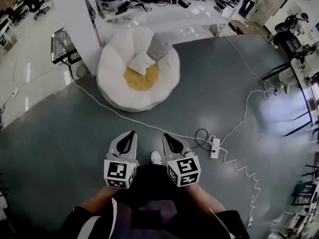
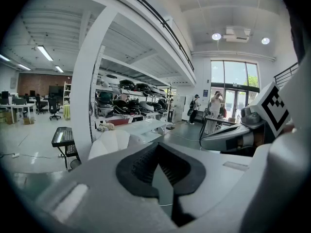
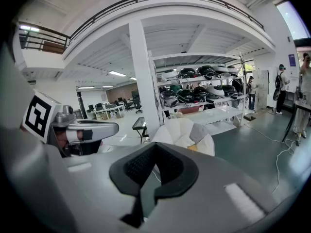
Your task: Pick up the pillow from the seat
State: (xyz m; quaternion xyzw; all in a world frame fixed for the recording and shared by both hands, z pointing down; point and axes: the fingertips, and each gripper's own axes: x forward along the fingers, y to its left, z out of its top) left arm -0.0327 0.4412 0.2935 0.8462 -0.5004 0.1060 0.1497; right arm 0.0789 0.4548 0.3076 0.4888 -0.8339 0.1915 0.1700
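Observation:
A round white beanbag seat [image 1: 113, 78] with a yellow centre [image 1: 142, 79] lies on the grey floor ahead. A small white pillow [image 1: 142, 62] rests on it, and a grey pillow [image 1: 158, 46] leans against its back rim. Both grippers are held low near the person's body, well short of the seat. My left gripper [image 1: 131, 133] is shut with nothing in it, and so is my right gripper [image 1: 165, 136]. In the right gripper view the seat [image 3: 177, 127] and grey pillow [image 3: 198, 130] show beyond the shut jaws [image 3: 154, 148]. The left gripper view shows the seat [image 2: 111, 142] past its jaws [image 2: 158, 148].
A white power strip [image 1: 215, 148] with a long white cable [image 1: 239, 121] lies on the floor right of the grippers. A black rack [image 1: 62, 46] stands by a white pillar [image 1: 75, 14] left of the seat. Shelves [image 1: 159, 4] run behind; desks [image 1: 299, 68] line the right. People [image 2: 214, 108] stand far off.

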